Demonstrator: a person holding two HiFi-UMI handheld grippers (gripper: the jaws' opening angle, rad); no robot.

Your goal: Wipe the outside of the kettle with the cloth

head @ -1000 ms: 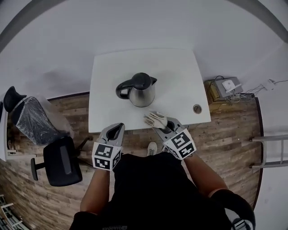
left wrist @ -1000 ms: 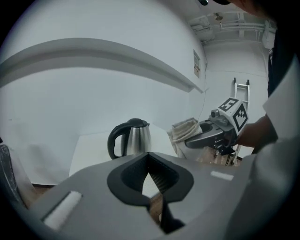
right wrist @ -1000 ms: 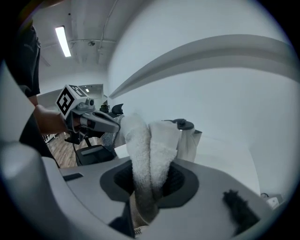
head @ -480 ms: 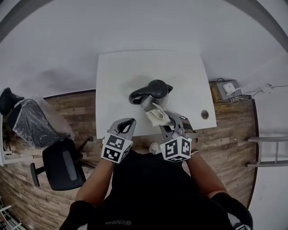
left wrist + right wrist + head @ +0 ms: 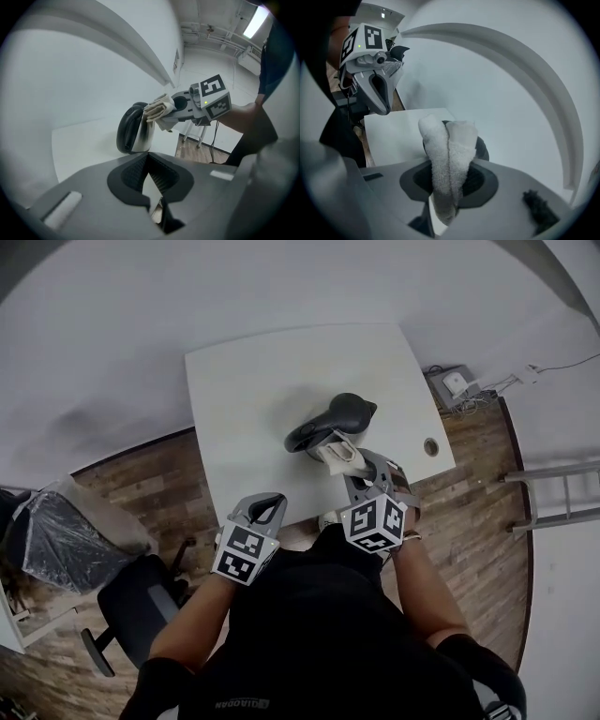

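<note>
A steel kettle (image 5: 330,427) with a black lid and handle stands on the white table (image 5: 253,381), a little right of its middle. My right gripper (image 5: 352,465) is shut on a folded white cloth (image 5: 339,451), whose end lies against the kettle's near side. In the right gripper view the cloth (image 5: 447,150) sticks up between the jaws and hides most of the kettle (image 5: 482,151). My left gripper (image 5: 271,502) hangs shut and empty at the table's front edge, left of the kettle. From the left gripper view, the kettle (image 5: 133,133) has the cloth (image 5: 158,110) pressed on its upper right.
A round cable hole (image 5: 431,445) sits near the table's right edge. A black office chair (image 5: 141,601) and a plastic-covered object (image 5: 66,531) stand on the wooden floor at left. A box with cables (image 5: 452,385) and a ladder (image 5: 553,493) are at right.
My right gripper carried the cloth from the table's front edge up to the kettle's side. The left gripper stayed by the front edge. The head camera shifted.
</note>
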